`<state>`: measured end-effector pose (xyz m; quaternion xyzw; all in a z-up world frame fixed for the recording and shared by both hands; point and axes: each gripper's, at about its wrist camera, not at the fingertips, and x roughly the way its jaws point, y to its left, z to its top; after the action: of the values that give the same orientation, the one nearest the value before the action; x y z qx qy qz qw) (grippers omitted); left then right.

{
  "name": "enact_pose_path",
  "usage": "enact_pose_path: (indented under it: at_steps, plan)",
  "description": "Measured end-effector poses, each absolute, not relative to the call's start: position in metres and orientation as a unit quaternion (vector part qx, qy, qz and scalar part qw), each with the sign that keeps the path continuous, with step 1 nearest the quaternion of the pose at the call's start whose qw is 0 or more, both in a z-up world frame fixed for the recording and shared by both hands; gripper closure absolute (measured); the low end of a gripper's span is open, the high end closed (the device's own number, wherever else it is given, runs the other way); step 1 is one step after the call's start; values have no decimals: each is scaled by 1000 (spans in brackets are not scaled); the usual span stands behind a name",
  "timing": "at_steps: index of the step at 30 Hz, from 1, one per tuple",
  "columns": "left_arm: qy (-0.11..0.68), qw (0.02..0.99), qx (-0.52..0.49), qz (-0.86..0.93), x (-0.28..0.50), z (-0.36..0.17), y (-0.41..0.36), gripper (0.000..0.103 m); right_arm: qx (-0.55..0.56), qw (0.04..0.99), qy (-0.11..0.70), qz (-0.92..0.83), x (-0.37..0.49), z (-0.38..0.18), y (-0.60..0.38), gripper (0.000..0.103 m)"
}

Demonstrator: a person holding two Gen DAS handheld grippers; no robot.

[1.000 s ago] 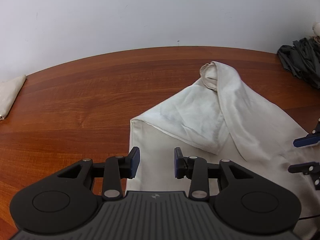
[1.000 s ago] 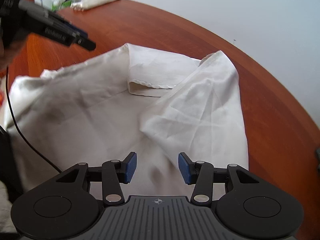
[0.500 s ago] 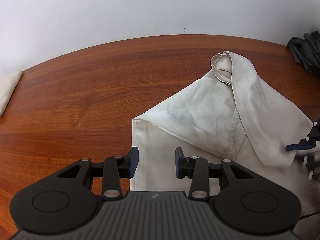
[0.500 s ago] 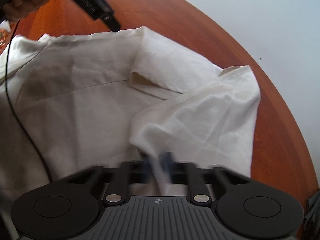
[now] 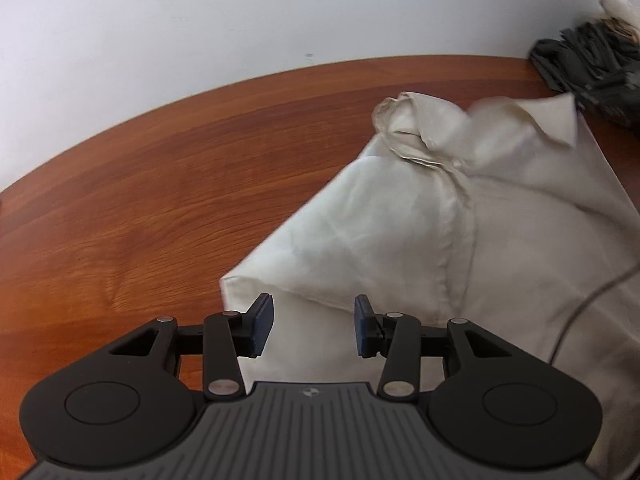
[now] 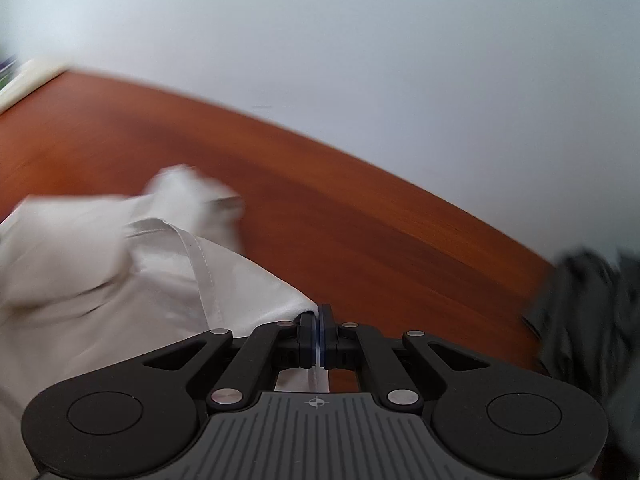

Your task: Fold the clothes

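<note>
One shirt point(image 6: 120, 280) corner, apparently newly pinched.

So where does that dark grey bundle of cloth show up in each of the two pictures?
Left wrist view: the dark grey bundle lies at the top right edge, on the wooden table.
Right wrist view: it sits at the right edge, blurred.
Shared landmark: the white garment.

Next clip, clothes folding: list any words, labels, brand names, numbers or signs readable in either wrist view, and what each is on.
Readable text: none in either view.
Left tool: its grey housing carries only a small round crosshair emblem, no letters.
Right tool: the same emblem, no letters.
White garment: no tag or print visible.
Colourful item at the table's far left: too blurred to read.
</note>
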<state>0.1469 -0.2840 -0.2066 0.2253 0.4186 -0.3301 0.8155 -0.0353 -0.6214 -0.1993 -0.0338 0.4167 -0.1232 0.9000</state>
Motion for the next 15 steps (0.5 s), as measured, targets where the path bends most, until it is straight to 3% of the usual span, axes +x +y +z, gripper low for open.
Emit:
enact_pose_path:
  at_steps: [8,11,13,15]
  plan:
    - [426,798,182,-386,139,-189,-309,48,12,872,436,-224,-29,-218,-694,98]
    - [425,796,178,-392,135,-190,-316,46,24,862,440,-251,-31,-222,-709,89]
    - [425,795,185,-391,134,-193,-317,46,28,864,433,-256,-36,-217,-711,75]
    - [428,792,192,-391,134,-196,-315,45,32,865,427,-262,-40,-212,-712,68]
